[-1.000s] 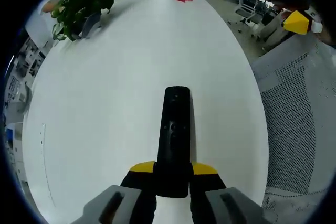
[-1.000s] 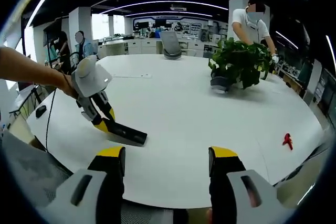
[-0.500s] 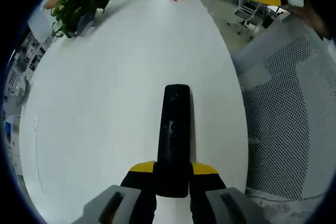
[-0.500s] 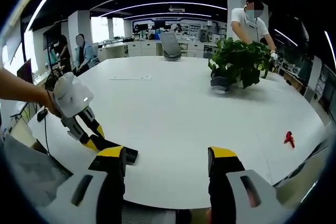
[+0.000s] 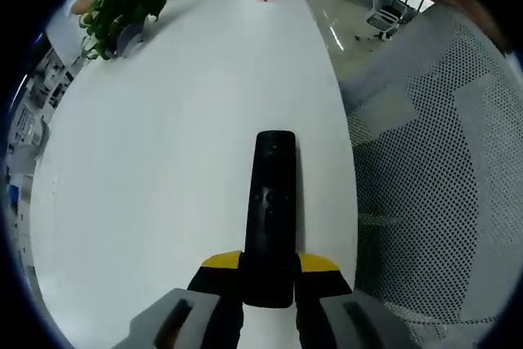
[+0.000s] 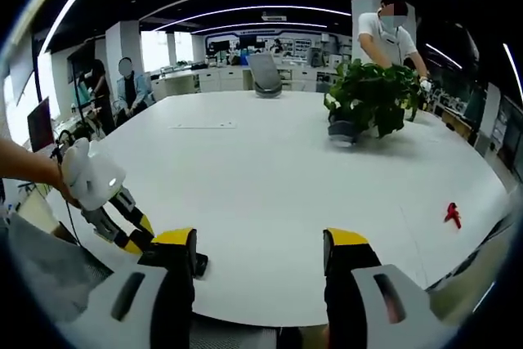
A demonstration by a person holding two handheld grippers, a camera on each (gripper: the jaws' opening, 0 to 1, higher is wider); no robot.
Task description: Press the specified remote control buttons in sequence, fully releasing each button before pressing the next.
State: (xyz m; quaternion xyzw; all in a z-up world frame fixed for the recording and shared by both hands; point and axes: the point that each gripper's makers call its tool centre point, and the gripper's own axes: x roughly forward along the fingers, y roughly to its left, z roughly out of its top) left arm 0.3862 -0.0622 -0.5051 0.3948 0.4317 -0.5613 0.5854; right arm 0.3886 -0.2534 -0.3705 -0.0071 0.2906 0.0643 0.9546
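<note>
Two tongs are working: your left tongs (image 5: 269, 271) are clenching the black remote (image 5: 272, 202) over the white desk (image 5: 163, 136) near its edge, while your right tongs (image 6: 260, 255) are hanging released (no button touched yet). Next, you are bringing one right tip onto the first button.

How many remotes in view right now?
1. The black remote is clamped in the left gripper above the white table. None others seen.
</note>
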